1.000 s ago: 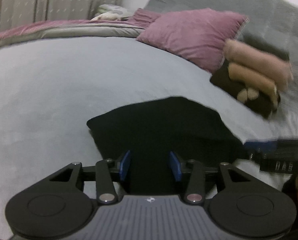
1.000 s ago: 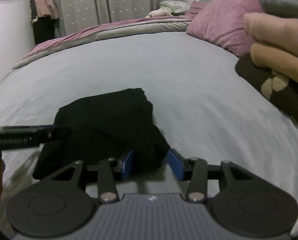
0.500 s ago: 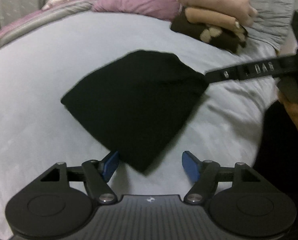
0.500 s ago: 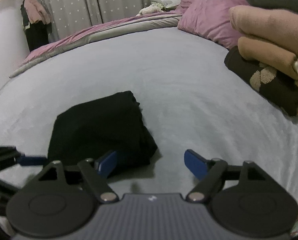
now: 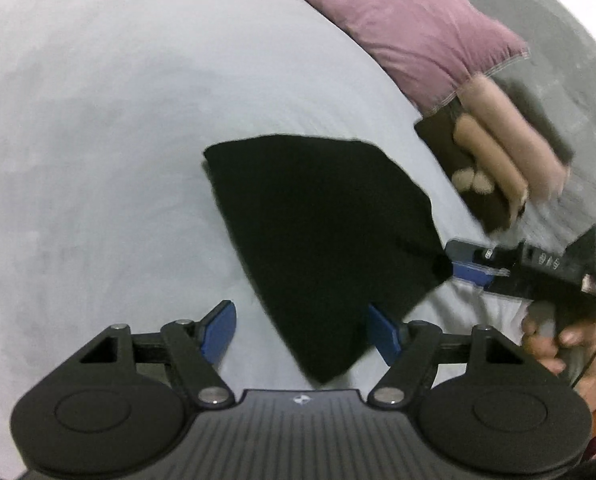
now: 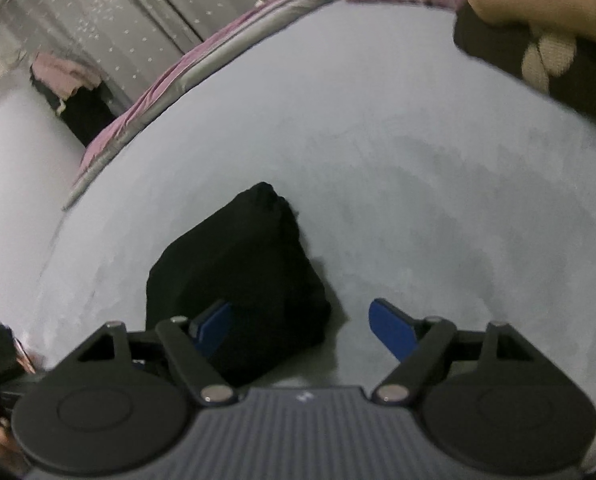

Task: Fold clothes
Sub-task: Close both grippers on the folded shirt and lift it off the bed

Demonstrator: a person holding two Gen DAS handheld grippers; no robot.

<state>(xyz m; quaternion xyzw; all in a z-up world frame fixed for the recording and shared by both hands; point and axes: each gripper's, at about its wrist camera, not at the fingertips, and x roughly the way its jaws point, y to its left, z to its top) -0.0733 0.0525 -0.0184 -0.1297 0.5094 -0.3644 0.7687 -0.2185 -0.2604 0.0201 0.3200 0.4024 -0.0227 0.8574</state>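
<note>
A folded black garment (image 5: 322, 236) lies flat on the grey bed (image 5: 98, 120), in the middle of the left wrist view and at lower centre of the right wrist view. The left claw (image 5: 303, 330) stands wide open over the garment's near corner, gripping nothing. The right claw (image 6: 303, 330) is open with its jaws closing, the garment's edge between them but not pinched; folded clothes (image 5: 494, 160) are stacked at right beside a pink pillow (image 5: 414, 32).
</note>
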